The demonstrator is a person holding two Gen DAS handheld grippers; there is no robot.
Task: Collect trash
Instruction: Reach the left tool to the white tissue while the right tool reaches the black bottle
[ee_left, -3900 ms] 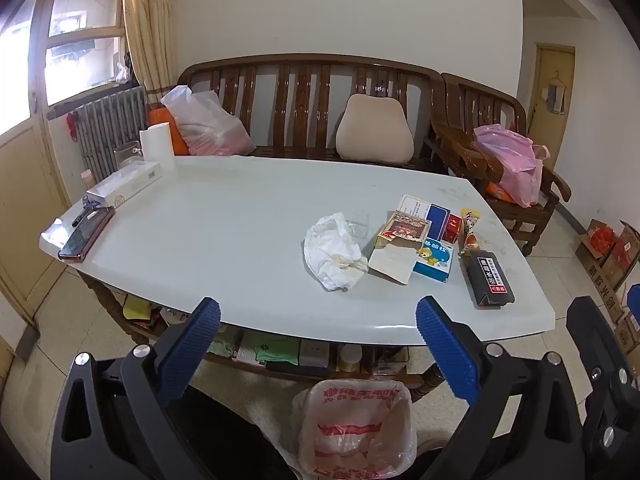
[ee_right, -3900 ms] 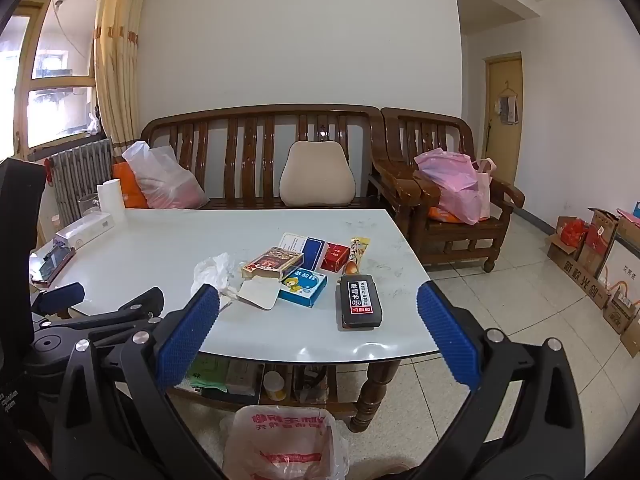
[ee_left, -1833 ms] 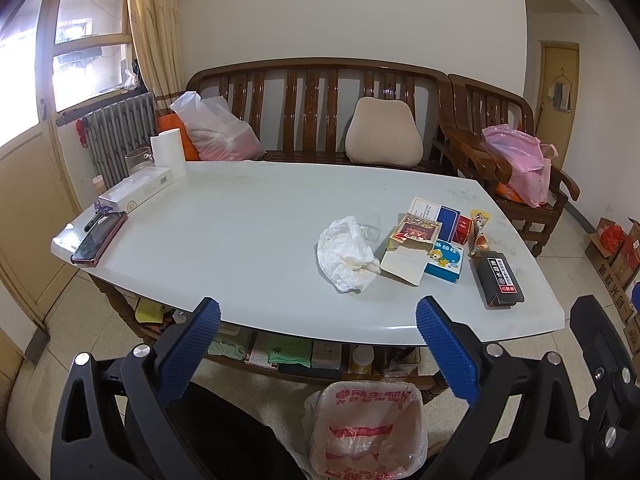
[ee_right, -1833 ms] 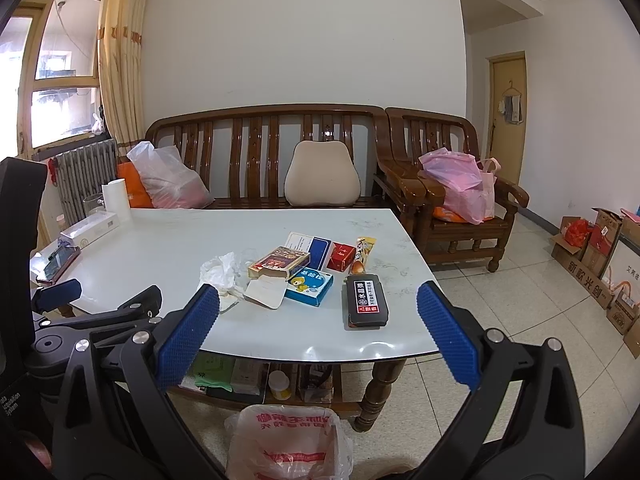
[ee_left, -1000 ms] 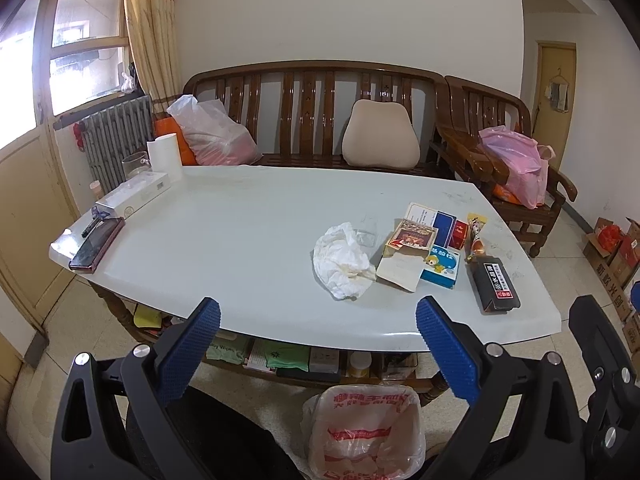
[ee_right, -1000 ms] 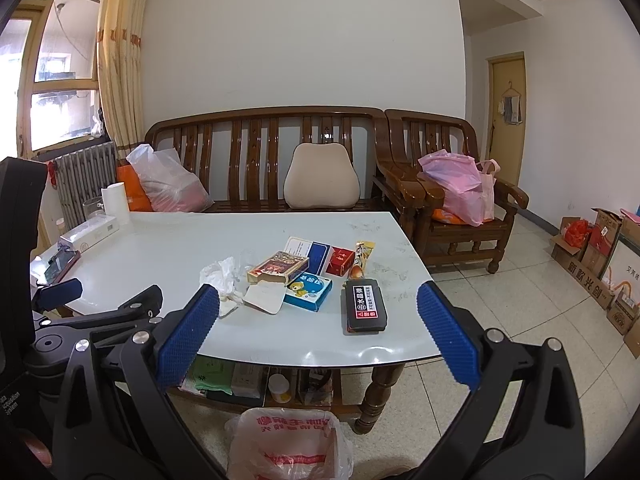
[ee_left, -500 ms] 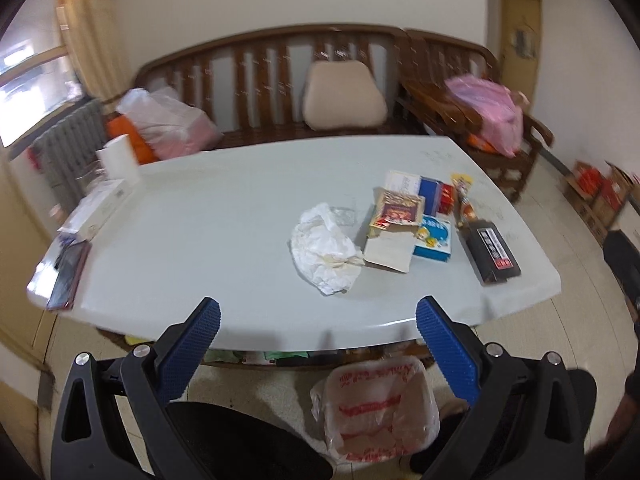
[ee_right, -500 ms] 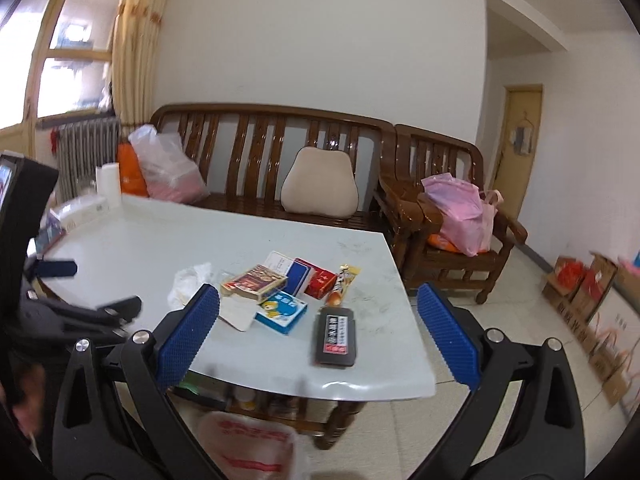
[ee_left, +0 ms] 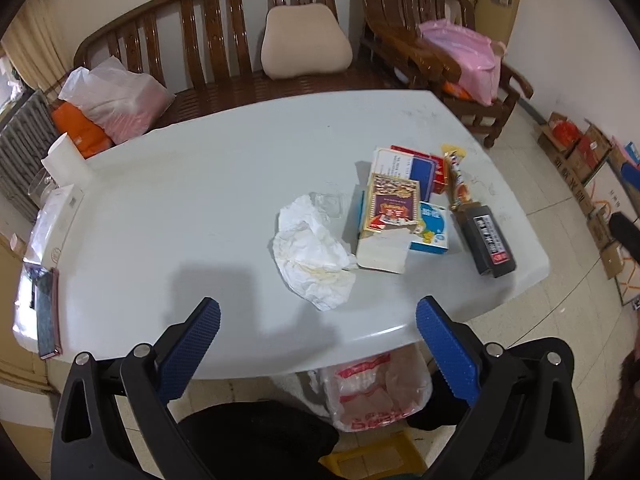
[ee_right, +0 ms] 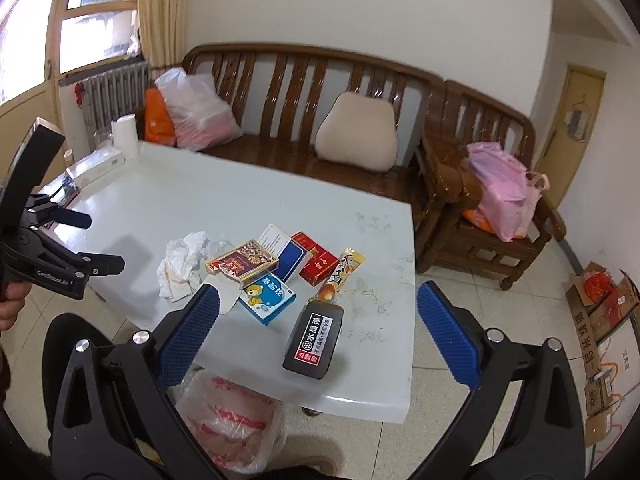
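both grippers hung above the near edge of the white table, each with its blue pads spread wide and nothing between them; the left gripper was over the near edge just in front of the crumpled tissue, and the right gripper was over the near right corner, with the black box lying between its fingers in its own view; the left gripper also showed at the left side of the right wrist view, released, held by a hand; the trash lay grouped toward the right end of the table; the tissue was the leftmost piece, touching a cream box with a patterned red and gold lid that stood open toward the near edge; a white and blue box lay behind it toward the far edge, with a red box partly under its right side; a light blue box with a cartoon bear sat just right of the cream box; a yellow snack wrapper ran lengthwise beside these, its near end touching the black box, which lay closest to the right edge; a bin lined with a white and red plastic bag stood on the floor under the near edge; at the left end of the table lay a phone, a long white box and a paper roll; a wooden bench stood beyond the far edge.
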